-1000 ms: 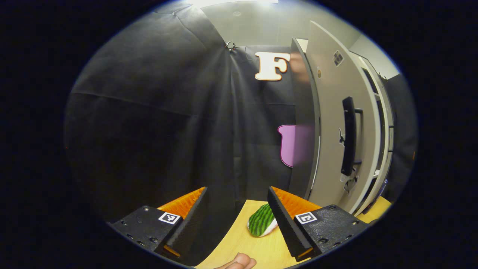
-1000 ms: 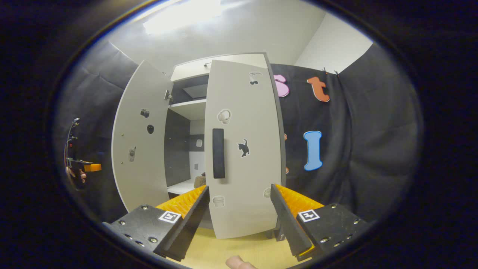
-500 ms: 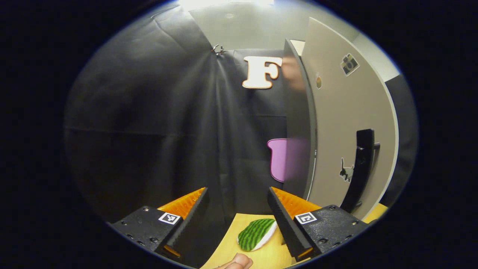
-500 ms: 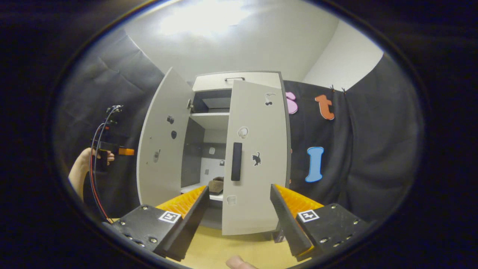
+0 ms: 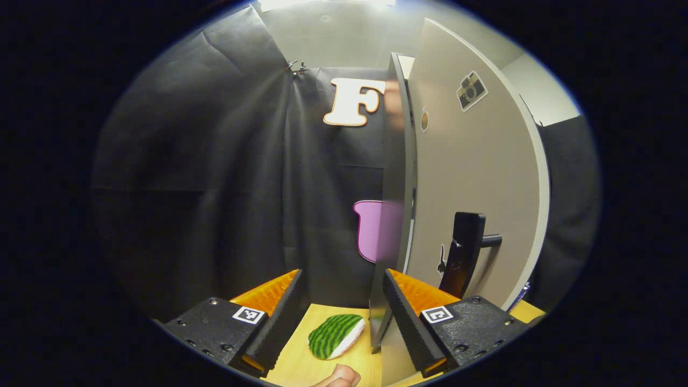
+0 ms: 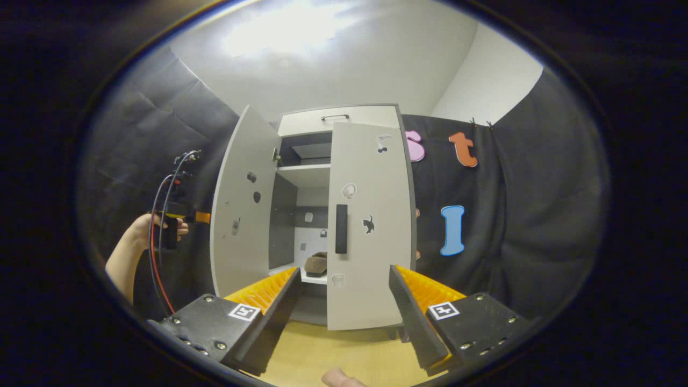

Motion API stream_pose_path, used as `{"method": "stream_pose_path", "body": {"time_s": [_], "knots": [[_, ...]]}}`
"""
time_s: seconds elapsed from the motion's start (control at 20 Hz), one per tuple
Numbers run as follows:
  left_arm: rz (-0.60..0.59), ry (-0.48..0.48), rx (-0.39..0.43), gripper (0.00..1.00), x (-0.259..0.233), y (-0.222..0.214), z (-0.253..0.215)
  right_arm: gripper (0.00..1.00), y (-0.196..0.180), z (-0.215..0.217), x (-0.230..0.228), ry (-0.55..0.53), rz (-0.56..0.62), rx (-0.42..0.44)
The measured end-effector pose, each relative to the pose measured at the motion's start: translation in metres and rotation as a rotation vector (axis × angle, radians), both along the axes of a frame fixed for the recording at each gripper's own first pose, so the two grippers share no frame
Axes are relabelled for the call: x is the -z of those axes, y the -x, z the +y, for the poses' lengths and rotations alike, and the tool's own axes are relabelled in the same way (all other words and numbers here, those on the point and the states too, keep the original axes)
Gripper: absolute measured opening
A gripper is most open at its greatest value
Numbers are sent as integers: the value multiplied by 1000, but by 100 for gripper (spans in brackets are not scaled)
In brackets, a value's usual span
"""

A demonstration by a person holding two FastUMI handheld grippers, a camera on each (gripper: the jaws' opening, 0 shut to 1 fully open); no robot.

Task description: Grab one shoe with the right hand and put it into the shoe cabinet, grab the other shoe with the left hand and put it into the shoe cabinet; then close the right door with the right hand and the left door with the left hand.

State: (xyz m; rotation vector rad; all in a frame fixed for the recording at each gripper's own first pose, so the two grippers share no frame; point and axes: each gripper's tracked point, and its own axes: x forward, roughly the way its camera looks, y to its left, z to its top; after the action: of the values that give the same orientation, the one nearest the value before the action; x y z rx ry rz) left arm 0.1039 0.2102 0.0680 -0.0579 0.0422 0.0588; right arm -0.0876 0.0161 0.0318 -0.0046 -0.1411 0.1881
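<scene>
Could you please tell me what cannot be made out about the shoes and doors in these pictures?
- Second shoe: in the right gripper view, the right door hides the shelf beside the brown shoe.
- Left door: in the left gripper view, its hinge side is cut off.
- Door stickers: too small in the right gripper view.

Left gripper view: rides the left gripper, close beside the cabinet's open left door, facing along its outer face toward the booth's wall.
Right gripper view: rides the right gripper, farther back, squarely facing the shoe cabinet front.
Shared: the left door, and the wooden surface low in both.
</scene>
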Motion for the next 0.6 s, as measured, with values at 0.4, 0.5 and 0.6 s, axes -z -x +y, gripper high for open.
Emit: {"method": "stream_pose_path", "body": {"time_s": [0.4,0.5,0.6], "knots": [[11,92,79,89,5,-6,-29,98,-4,5,10,-5,19,-14],[21,92,114,94,8,-5,-48,98,-5,7,13,-6,25,-15],[52,73,123,94,16,-4,-61,98,-7,7,13,-8,29,-17]]}}
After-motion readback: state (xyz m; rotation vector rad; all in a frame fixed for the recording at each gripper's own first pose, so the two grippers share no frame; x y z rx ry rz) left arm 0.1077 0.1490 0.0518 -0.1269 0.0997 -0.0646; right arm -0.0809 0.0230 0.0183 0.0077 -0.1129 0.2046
